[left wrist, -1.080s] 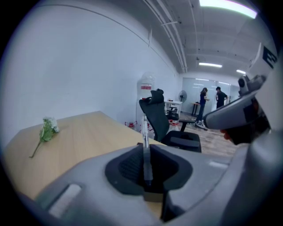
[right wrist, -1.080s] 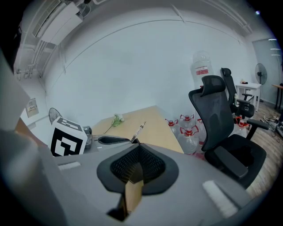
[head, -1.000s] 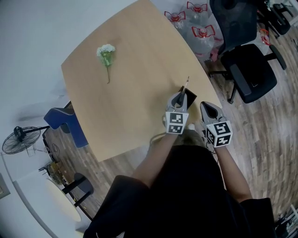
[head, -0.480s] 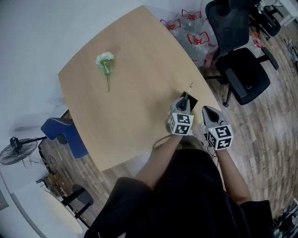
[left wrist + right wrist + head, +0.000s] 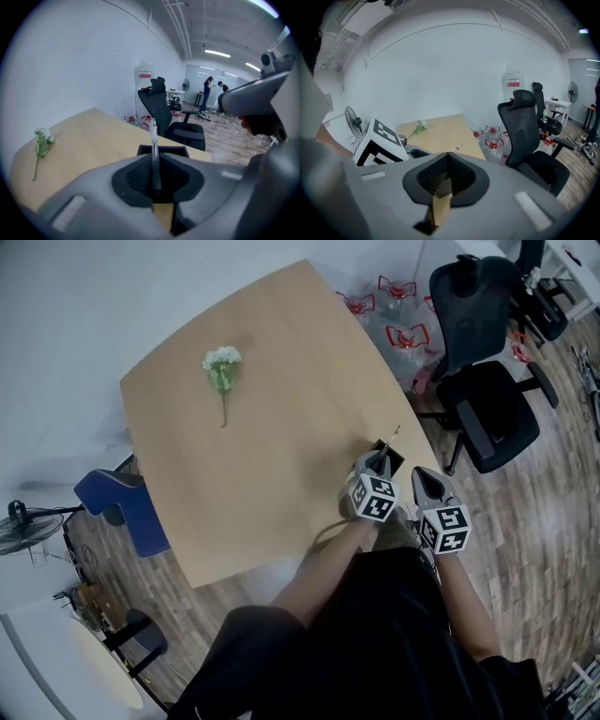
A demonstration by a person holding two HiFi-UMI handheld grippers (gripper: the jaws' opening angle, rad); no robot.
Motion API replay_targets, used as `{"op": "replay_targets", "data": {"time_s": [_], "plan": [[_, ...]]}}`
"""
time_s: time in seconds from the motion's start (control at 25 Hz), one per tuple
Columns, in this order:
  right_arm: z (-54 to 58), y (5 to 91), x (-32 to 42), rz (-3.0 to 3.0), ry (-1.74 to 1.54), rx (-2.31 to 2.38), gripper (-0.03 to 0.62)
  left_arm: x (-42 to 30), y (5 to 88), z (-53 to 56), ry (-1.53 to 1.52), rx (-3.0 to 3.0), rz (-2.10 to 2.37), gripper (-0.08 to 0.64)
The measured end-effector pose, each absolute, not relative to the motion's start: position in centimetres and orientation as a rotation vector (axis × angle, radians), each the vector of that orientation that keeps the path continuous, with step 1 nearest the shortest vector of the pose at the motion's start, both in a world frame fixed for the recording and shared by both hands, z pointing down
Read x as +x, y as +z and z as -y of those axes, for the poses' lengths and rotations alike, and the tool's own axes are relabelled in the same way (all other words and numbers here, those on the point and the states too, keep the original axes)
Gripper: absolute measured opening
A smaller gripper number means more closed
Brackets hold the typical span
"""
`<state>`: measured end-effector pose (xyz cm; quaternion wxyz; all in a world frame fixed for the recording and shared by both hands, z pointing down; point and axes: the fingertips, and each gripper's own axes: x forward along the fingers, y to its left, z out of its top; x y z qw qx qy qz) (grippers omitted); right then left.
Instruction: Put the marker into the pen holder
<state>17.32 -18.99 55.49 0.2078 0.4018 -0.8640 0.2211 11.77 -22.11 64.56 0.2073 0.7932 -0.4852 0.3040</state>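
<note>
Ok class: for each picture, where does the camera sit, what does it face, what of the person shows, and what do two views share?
Head view: on the person's head, facing steeply down at the table; forearms, left tool and right tool show.
Left gripper view: on the left tool, facing along jaws shut on the marker, toward pen holder and office chair.
Right gripper view: on the right tool, facing along shut, empty jaws; the left tool's cube shows.
Shared: the flower on the table, in all three.

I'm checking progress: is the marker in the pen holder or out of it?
Out. The marker is clamped between the left gripper's fingers, and the black pen holder sits on the table just beyond them.
</note>
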Motion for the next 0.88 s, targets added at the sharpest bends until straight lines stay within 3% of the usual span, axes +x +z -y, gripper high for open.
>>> {"op": "replay_targets", "data": {"time_s": [0.52, 0.88], "plan": [[26.8, 55.8, 18.9, 2.562, 0.553, 0.673, 0.003, 13.1, 65.2, 23.4, 1.004, 2.093, 1.389, 0.054], [26.1, 56.8, 17.5, 2.578, 0.573, 0.529, 0.003, 12.8, 65.5, 23.2, 1.053, 2.047, 1.424, 0.055]]}}
